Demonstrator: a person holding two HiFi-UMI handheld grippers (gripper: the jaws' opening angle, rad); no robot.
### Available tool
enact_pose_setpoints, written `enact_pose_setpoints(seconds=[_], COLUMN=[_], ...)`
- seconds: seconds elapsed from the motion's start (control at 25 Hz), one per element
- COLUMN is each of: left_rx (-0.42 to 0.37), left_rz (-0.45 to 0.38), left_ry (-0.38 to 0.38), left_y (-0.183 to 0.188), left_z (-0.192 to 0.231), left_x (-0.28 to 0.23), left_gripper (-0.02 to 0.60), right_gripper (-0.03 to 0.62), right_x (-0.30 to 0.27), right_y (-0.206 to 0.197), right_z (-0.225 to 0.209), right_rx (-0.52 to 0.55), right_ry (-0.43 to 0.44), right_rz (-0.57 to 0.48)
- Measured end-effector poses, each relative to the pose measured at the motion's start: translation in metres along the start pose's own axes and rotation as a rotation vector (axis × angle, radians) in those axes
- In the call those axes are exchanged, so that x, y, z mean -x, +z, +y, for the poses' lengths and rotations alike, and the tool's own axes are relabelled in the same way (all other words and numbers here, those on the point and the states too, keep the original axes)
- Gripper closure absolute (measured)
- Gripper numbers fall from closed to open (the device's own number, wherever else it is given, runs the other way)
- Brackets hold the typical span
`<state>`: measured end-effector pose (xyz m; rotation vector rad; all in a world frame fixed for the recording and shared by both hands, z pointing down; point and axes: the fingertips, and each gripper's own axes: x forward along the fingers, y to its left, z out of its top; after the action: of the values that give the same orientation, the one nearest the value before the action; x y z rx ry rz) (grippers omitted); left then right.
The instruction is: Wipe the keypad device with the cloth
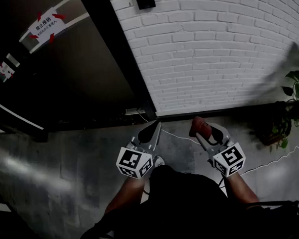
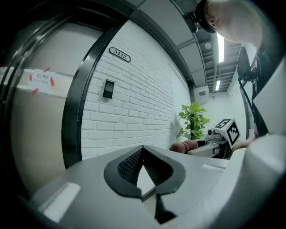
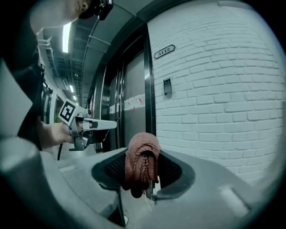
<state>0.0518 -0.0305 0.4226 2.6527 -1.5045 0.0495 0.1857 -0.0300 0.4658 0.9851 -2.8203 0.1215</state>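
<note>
Jaws of our left gripper (image 2: 143,148) met at the tips, nothing between, our right gripper (image 3: 144,154) clamped the bunched reddish cloth (image 3: 142,166) at lower centre, what seemed the keypad device (image 3: 167,86) hung on the brick wall (image 3: 223,89), upper centre, well apart.

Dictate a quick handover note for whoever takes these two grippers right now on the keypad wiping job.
Left gripper: jaws together, nothing between them.
Right gripper: shut on the bunched reddish-brown knitted cloth.
The small black keypad device is mounted on the white brick wall, just beside the dark door frame. It sits higher than both grippers, and neither touches it.
Done: cloth is in the right gripper.
Left: bring the cloth up to the keypad and wipe it.
</note>
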Motion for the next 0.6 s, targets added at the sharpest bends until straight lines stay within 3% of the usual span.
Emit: enact_pose_setpoints(seconds=[0.6], left_rx=[0.011], left_rz=[0.008], left_ry=[-0.008], left_y=[-0.006], left_z=[0.047], left_x=[-0.016], left_gripper=[0.566], right_gripper=[0.444], right_x=[-0.056], right_y=[0.006], right_z=[-0.014], right_rx=[0.025], right_ry=[-0.01], right_rz=[0.034])
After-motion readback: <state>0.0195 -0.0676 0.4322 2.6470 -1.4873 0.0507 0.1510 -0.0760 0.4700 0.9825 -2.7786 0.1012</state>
